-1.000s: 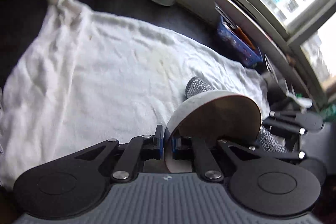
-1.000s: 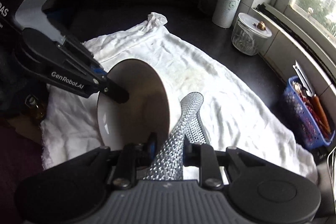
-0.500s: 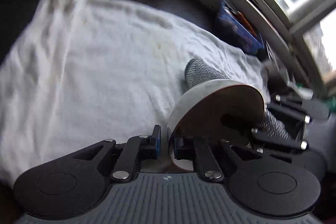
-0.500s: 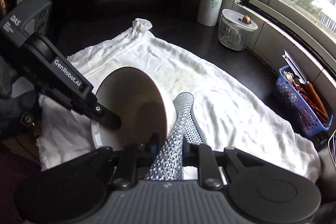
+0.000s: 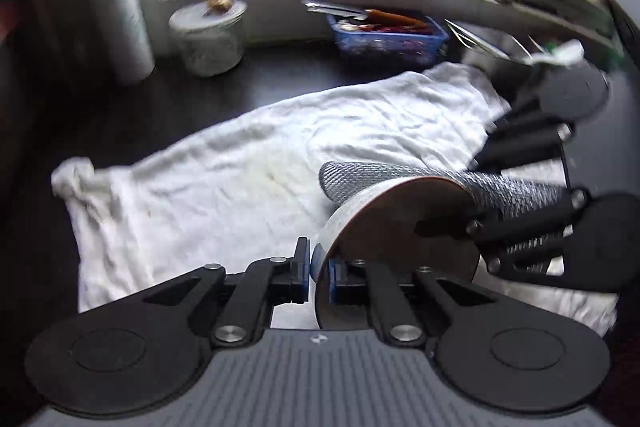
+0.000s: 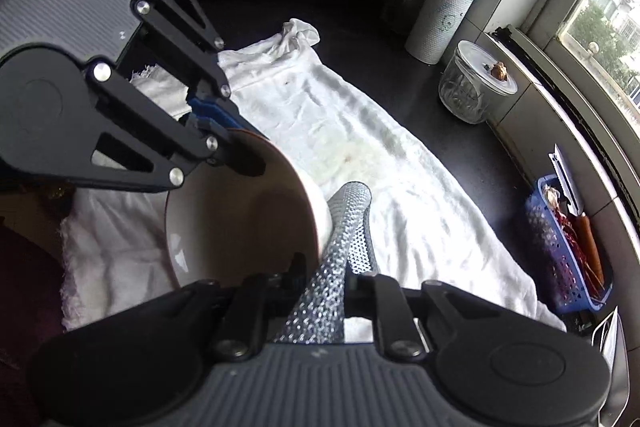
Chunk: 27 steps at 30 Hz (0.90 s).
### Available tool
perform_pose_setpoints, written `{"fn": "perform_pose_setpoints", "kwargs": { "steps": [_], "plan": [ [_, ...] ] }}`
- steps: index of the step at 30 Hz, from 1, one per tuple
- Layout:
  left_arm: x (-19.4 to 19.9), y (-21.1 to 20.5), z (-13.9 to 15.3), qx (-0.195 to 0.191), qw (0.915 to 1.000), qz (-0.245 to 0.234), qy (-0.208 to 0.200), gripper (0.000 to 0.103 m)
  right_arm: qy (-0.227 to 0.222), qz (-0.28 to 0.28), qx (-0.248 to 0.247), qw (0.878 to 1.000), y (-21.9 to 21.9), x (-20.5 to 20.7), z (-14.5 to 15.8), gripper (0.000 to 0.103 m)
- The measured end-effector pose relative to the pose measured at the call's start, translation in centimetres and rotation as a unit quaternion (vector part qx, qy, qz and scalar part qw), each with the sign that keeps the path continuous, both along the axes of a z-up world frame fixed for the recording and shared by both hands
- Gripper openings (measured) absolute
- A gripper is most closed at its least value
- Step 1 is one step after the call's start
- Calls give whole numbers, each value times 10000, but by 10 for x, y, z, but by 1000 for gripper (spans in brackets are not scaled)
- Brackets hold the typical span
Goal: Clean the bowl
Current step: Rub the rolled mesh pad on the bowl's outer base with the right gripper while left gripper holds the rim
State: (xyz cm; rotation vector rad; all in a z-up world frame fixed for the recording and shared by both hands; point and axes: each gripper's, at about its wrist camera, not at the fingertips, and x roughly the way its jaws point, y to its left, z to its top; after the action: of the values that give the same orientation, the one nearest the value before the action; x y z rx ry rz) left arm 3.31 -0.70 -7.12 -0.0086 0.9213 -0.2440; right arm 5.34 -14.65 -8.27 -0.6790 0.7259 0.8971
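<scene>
Bowl point(image 6: 240, 227) rolled, empty | left hand-held gripper point(image 5: 318, 277) clamps rim | right hand-held gripper point(image 6: 320, 279) tightening on scrubber point(image 6: 340, 247)

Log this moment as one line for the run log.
left tool: shut on bowl rim | right tool: shut on silver scrubber | scrubber beside bowl

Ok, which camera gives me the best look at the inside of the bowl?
The right wrist view. It looks into the bowl, showing its pale inner wall, with the left hand-held gripper clamped on the rim. The left wrist view is blurred and shows the bowl mostly edge-on, its opening dark.
</scene>
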Motion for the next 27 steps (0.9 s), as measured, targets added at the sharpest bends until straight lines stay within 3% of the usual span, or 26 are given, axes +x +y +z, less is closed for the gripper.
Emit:
{"fn": "perform_pose_setpoints", "kwargs": {
  "steps": [3, 4, 7, 10, 14, 15, 16, 17, 18, 19, 22, 23, 24, 25, 27],
  "plan": [
    [-3, 28, -12, -1023, 9917, 742, 228, 12, 206, -249, 186, 9993, -2, 0, -4, 16],
    [-4, 32, -15, -1184, 9890, 855, 253, 13, 331, -387, 294, 9983, -3, 1, -5, 17],
    [-5, 56, -30, -2119, 9652, 1457, 480, 16, 636, -654, 587, 9941, -7, 3, -9, 19],
    [-3, 78, -52, -3152, 9198, 2138, 944, 17, 828, -794, 777, 9904, -8, 4, -11, 22],
    [-4, 92, -84, -4261, 8419, 2860, 1666, 17, 903, -992, 1007, 9858, -10, 9, -5, 23],
    [-5, 90, -89, -4405, 8304, 2932, 1742, 17, 881, -1027, 1029, 9854, -10, 11, -1, 23],
    [-4, 88, -90, -4430, 8299, 2918, 1729, 17, 815, -1013, 997, 9865, -9, 12, 2, 23],
    [-3, 86, -90, -4434, 8310, 2891, 1711, 17, 724, -973, 932, 9882, -8, 13, 5, 23],
    [-1, 84, -88, -4358, 8387, 2810, 1667, 17, 650, -925, 861, 9899, -7, 14, 7, 22],
    [1, 81, -83, -4193, 8538, 2648, 1586, 16, 547, -853, 763, 9919, -6, 15, 8, 21],
    [11, 61, -55, -3040, 9284, 1787, 1174, 16, 293, -656, 455, 9964, -3, 9, 4, 21],
    [12, 54, -49, -2712, 9431, 1583, 1093, 16, 161, -555, 302, 9979, -1, 6, 2, 20],
    [14, 40, -37, -2087, 9665, 1184, 915, 16, 48, -466, 171, 9988, 0, 2, 0, 20],
    [16, 28, -27, -1500, 9826, 805, 744, 16, -24, -401, 85, 9992, 0, -1, -2, 20],
    [14, 8, -14, -599, 9970, 190, 458, 16, -118, -280, -63, 9995, 0, -6, -5, 20]
  ]
}}
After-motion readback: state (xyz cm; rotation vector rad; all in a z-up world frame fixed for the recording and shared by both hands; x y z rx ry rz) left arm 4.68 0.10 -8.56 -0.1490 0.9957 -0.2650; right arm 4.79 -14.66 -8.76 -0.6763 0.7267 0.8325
